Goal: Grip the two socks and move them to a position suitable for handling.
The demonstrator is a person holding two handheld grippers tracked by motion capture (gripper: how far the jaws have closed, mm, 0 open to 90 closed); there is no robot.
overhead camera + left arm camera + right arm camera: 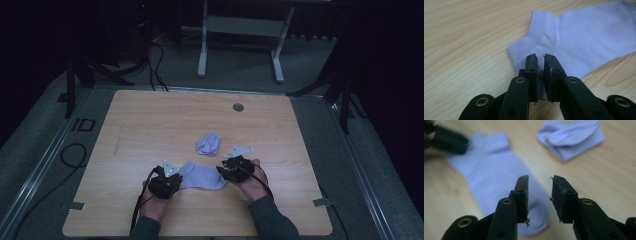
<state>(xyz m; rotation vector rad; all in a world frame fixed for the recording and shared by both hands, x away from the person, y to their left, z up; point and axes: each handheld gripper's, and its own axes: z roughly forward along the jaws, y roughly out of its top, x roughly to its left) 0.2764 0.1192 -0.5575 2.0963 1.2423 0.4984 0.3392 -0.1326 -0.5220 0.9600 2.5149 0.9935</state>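
Note:
A flat lavender ankle sock (202,176) lies near the table's front middle, cuff to the left and toe to the right. My left gripper (176,176) sits at its cuff end. In the left gripper view the gripper (540,56) is shut on the sock (586,37), with the edge below the ribbed cuff pinched between the jaws. My right gripper (221,171) is at the toe end. In its own view this gripper (539,178) stands open just above the sock's toe (534,195), holding nothing. A second lavender sock (209,144), folded over (571,137), lies a little farther back.
The wooden table (150,125) has a round grommet (238,107) near its far edge and tape marks at the front corners (76,205). Beyond the table stand a white frame (240,30), dark stands and floor cables (75,155).

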